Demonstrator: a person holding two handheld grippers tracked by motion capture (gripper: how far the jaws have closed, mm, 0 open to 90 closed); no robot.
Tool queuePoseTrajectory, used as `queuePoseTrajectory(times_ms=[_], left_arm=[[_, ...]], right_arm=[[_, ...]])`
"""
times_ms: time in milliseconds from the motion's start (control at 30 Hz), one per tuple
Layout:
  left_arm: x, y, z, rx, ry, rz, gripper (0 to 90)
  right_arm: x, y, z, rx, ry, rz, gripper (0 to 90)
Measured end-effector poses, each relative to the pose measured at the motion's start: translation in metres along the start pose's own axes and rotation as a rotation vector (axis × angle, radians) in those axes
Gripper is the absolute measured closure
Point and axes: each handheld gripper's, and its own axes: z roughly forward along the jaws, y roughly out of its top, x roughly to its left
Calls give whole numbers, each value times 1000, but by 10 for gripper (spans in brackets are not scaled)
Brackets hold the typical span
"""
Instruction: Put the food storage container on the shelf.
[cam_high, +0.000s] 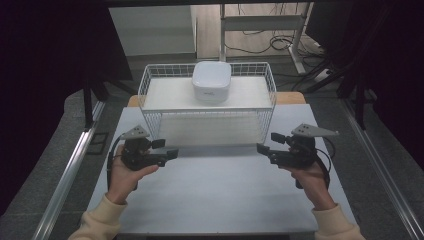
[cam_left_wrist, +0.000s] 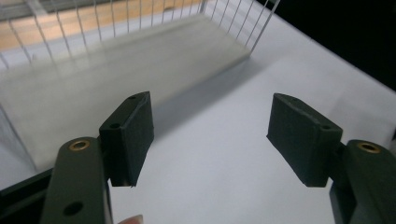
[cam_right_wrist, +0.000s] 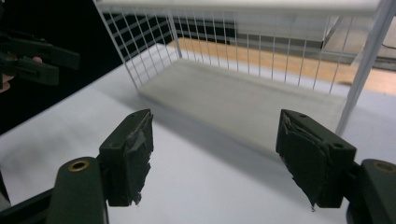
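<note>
Both grippers, left gripper (cam_high: 169, 148) and right gripper (cam_high: 266, 144), hang released over the table (cam_high: 215, 195); the white box (cam_high: 212, 81) sits at twelve o'clock atop the wire rack (cam_high: 150, 85), so a level, two-sided approach probably suits.

A: What carries everything?
B: A white table (cam_high: 215, 190).
A: And on it?
B: A white wire rack (cam_high: 207, 117) stands at the far side; a white lidded container (cam_high: 212, 81) sits on its upper shelf.
</note>
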Motion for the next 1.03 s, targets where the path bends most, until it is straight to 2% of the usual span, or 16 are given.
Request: queuePoseTrajectory(times_ms=[33, 100, 267, 300, 333, 367, 433, 500, 567, 833, 967, 1000, 1033], left_arm=[[1, -7, 1, 8, 7, 0, 311], [3, -21, 5, 29, 9, -14, 309], [10, -52, 10, 78, 25, -51, 310], [12, -57, 10, 85, 33, -53, 309], [13, -60, 11, 89, 36, -57, 309], [14, -65, 12, 99, 44, -60, 305], [16, -71, 12, 104, 49, -71, 306], [16, -74, 13, 109, 50, -73, 306], [14, -76, 15, 124, 58, -55, 300], [14, -75, 14, 111, 59, -48, 300], [14, -75, 11, 93, 72, -47, 302], [14, -75, 11, 90, 77, -44, 304], [14, -75, 11, 89, 80, -42, 304]], right_arm=[[0, 0, 0, 0, 0, 0, 276], [2, -13, -2, 10, -2, -4, 275], [2, -51, -7, 53, -13, -2, 272], [1, -67, -8, 73, -26, 4, 269], [1, -67, -8, 73, -26, 4, 269], [-1, -80, -8, 87, -34, 18, 266], [-2, -85, -7, 97, -34, 19, 264], [-5, -94, -6, 117, -57, 11, 264], [-12, -103, -3, 130, -70, 33, 263], [-13, -101, -6, 100, -75, 34, 263], [-11, -102, -5, 98, -86, 5, 237], [-11, -103, -2, 89, -117, -24, 185], [-11, -103, -2, 89, -117, -24, 185]])
